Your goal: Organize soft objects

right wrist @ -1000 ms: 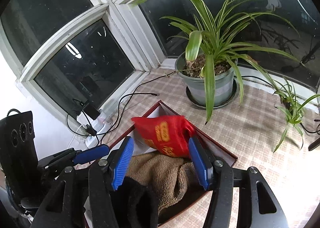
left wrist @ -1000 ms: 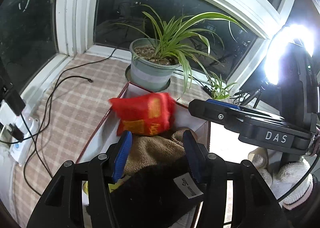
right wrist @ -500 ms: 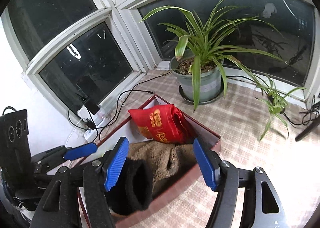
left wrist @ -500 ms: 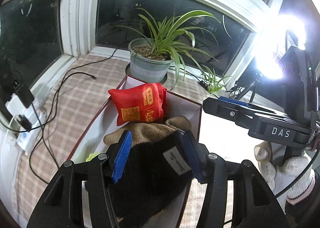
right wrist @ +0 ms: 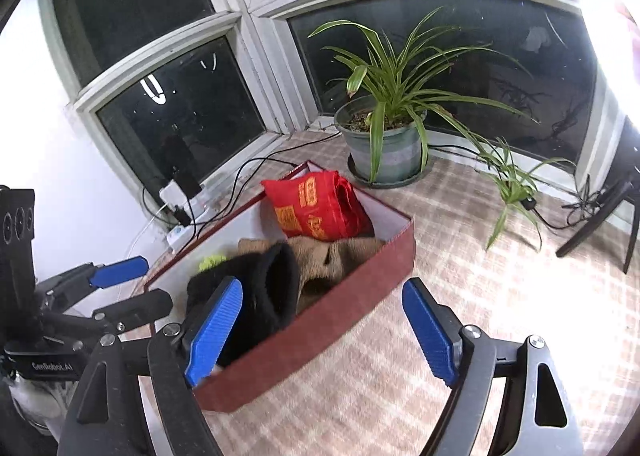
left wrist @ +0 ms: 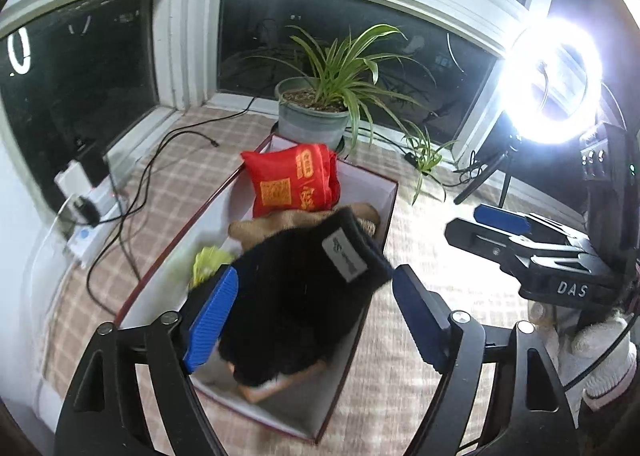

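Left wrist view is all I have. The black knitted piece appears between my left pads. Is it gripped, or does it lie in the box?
Observer: It lies in the box. The right wrist view shows the black knitted piece resting partly on the brown cloth, and the left gripper stands to the left, apart from it. Its jaws have just been opening, with nothing between them.
Operator: I see the right gripper only from its side. Does it hold something?
Observer: No. The right gripper has also just been opening. Its pads stand wide and touch nothing; only the dark red outer wall of the box shows between them.
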`<action>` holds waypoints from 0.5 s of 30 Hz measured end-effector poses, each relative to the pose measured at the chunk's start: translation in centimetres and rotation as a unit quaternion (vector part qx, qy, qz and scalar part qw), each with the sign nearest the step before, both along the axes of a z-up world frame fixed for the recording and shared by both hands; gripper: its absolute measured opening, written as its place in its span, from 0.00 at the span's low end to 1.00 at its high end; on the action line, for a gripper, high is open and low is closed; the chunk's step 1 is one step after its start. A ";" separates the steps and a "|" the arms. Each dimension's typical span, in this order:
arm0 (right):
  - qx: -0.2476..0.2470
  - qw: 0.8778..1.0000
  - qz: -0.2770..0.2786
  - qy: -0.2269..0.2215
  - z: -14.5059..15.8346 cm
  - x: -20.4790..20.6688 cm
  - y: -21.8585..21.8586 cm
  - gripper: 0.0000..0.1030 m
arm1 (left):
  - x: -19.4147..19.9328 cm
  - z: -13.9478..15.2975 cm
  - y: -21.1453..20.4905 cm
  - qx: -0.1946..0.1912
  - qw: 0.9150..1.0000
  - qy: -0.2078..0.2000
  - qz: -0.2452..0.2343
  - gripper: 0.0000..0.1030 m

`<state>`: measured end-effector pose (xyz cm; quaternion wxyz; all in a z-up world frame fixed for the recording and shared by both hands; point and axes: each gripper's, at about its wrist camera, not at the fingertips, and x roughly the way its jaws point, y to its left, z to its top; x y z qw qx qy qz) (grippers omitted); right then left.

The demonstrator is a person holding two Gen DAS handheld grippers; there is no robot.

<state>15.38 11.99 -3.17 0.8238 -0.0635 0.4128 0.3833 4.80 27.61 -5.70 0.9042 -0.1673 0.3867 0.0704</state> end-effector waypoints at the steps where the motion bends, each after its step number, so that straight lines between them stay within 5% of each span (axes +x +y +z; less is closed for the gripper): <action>1: -0.001 1.000 0.000 -0.003 0.0 -0.5 -0.4 0.77 | -0.4 0.1 -0.2 0.001 1.000 0.001 0.003 0.78; 15: 0.032 0.999 -0.028 0.014 0.3 -6.5 -7.7 0.77 | -7.4 2.2 -5.8 0.015 0.999 -0.008 0.050 0.78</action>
